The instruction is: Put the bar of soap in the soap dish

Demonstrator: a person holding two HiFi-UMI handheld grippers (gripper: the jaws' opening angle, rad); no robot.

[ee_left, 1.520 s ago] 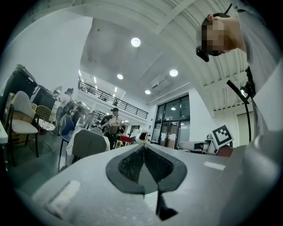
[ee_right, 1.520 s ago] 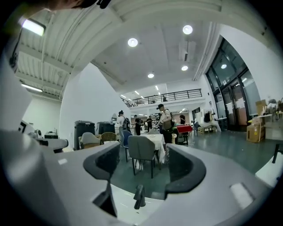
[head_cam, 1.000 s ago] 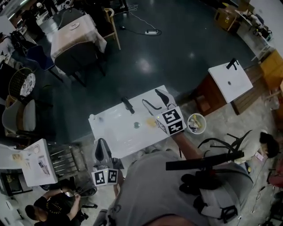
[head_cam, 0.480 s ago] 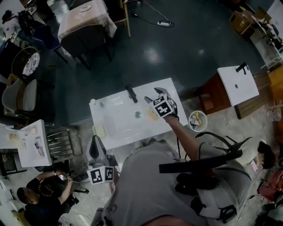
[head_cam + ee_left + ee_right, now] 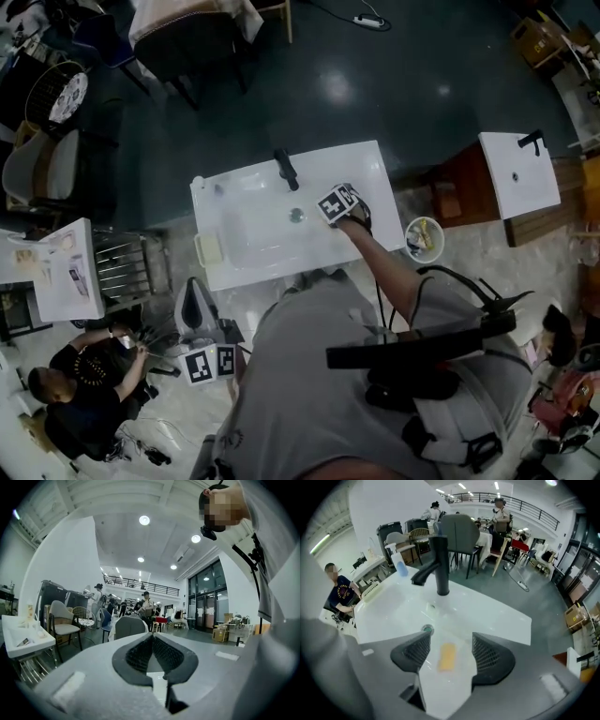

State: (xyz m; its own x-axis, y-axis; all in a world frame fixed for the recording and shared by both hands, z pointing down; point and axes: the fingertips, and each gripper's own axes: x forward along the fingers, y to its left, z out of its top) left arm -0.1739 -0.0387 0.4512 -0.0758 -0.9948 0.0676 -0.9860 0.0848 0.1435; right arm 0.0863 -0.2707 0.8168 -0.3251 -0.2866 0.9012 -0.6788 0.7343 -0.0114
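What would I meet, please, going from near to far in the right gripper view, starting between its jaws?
bar of soap → drain → black faucet → grey chair

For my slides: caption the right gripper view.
Open right gripper frames the yellow soap bar on the white sink, black faucet behind.

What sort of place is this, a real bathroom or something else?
Probably a big open hall or showroom, not a bathroom: the white sink with its black tap stands alone on a dark floor, dining chairs sit behind it, and a balcony railing runs overhead.
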